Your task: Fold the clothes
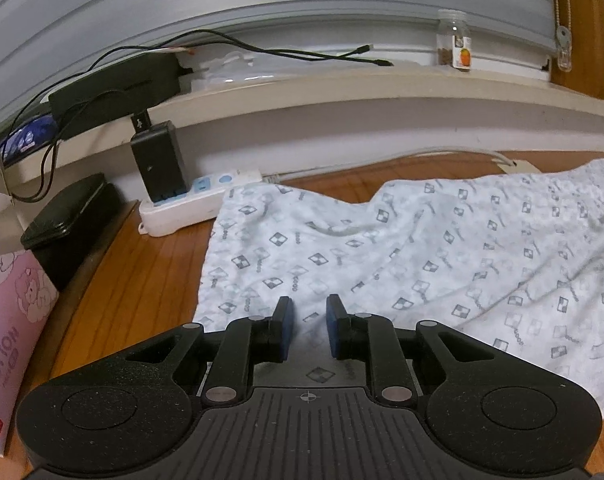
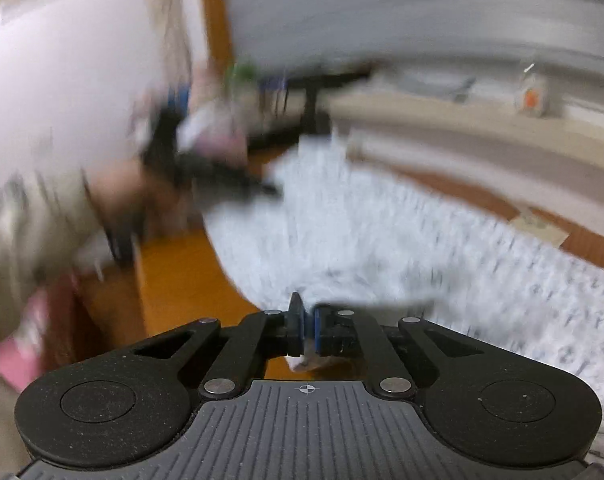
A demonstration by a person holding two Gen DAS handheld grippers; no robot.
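Left wrist view: a white garment (image 1: 442, 264), soft and rumpled, printed all over with small grey checkered diamonds, lies spread across a smooth orange-brown wooden desk (image 1: 142, 280). The left tongs (image 1: 309, 312), matte black with blue pads, hang low over the cloth's near left corner, their jaws parted by a narrow gap. Fabric shows through the gap, and neither pad presses on it.

Beyond the cloth's far left corner sits a white plastic power strip (image 1: 194, 204) with a blocky black adapter (image 1: 160, 164) plugged in upright. To the left stand a black rectangular case (image 1: 68, 220) and a pink tissue pack (image 1: 10, 320) printed with cartoon sheep. A pale ledge (image 1: 382, 88) runs along the wall, carrying thin black cables (image 1: 294, 54) and a small clear bottle (image 1: 454, 42) with an orange label.

Right wrist view, heavily blurred: the right tongs (image 2: 309, 314) are clamped on a bunched fold of the same garment, a pinch of white fabric showing between the blue pads and below them. At the left, a person's hand (image 2: 122, 188) holds the other tool at the cloth's far corner.
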